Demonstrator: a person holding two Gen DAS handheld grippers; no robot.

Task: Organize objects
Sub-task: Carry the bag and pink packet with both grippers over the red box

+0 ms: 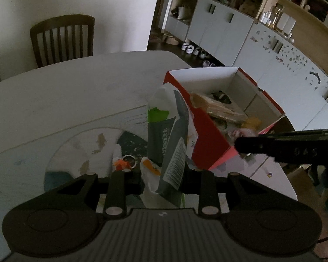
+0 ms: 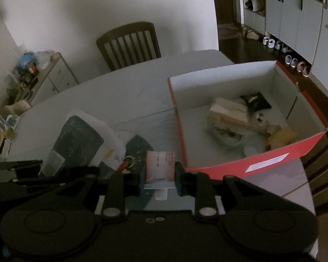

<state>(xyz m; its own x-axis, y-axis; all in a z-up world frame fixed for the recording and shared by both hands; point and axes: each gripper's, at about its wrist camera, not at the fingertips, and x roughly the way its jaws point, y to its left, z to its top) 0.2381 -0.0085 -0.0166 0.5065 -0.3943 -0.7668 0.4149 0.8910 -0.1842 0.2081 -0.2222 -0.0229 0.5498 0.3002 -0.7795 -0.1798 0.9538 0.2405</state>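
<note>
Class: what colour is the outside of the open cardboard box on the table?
Red outside, white inside; clearest in the right wrist view.

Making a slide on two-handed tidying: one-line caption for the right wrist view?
Right gripper shut on a pink packet beside the red box.

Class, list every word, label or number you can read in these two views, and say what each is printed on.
"...health", partly creased: on the grey-green and white bag in the left gripper.
Barcode label on that bag: too small to read.
Red print on the pink packet in the right gripper: blurred.
White sticker on the red box: unreadable.
</note>
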